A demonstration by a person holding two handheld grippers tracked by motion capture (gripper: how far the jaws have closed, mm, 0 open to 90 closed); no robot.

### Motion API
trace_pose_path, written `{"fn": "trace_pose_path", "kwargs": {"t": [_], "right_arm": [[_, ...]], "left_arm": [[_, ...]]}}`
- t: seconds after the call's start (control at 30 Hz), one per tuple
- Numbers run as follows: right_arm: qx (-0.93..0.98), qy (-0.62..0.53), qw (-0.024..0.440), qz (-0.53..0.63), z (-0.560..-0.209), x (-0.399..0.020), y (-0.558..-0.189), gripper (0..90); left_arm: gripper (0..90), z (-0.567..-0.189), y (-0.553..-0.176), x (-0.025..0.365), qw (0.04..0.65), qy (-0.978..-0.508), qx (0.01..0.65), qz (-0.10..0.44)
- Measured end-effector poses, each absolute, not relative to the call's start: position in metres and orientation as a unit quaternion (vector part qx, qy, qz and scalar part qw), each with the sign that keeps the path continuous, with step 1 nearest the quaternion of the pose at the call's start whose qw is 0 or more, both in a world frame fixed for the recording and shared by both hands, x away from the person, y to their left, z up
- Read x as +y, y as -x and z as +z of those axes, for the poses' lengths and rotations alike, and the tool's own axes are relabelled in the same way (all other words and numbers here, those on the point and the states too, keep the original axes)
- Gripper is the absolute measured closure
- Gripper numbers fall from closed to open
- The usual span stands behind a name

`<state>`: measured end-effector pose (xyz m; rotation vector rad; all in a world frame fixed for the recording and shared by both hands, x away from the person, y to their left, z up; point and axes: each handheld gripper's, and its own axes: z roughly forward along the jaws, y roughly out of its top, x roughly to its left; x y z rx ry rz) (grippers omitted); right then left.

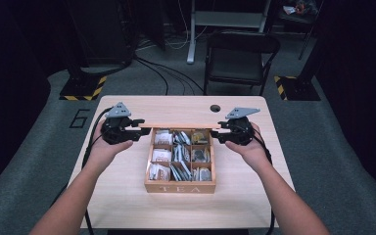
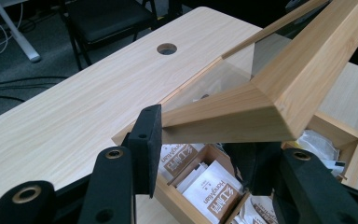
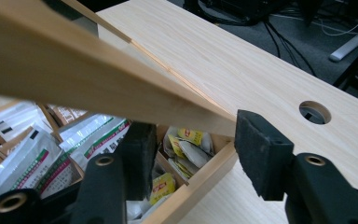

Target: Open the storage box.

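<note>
A wooden tea box (image 1: 180, 187) marked TEA stands mid-table, its compartments full of tea bags (image 1: 181, 156). Its glass-paned lid (image 1: 181, 126) is raised at the back, hinged edge away from me. My left gripper (image 1: 139, 128) is shut on the lid's left frame; in the left gripper view its pads (image 2: 150, 140) clamp the wooden bar (image 2: 270, 93). My right gripper (image 1: 215, 133) is at the lid's right end. In the right gripper view the lid's corner (image 3: 74, 70) lies between the jaws, one pad (image 3: 256, 144) against its tip.
The light wooden table (image 1: 127, 196) has a round cable hole (image 1: 215, 108) behind the box. A folding chair (image 1: 240, 54) and floor cables stand beyond the far edge. Bare tabletop lies to the left and right of the box.
</note>
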<state>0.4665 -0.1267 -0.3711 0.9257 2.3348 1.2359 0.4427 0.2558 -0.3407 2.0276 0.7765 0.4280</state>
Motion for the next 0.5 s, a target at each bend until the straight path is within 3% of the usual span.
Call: {"fn": "trace_pose_path", "kwargs": {"t": [0.5], "right_arm": [[0.815,-0.332,0.172,0.443,-0.3669,-0.1211,-0.4752,54.8]], "left_arm": [[55.8,-0.3391,-0.4498,0.2576,0.461,-0.811,0.317,0.171]]}}
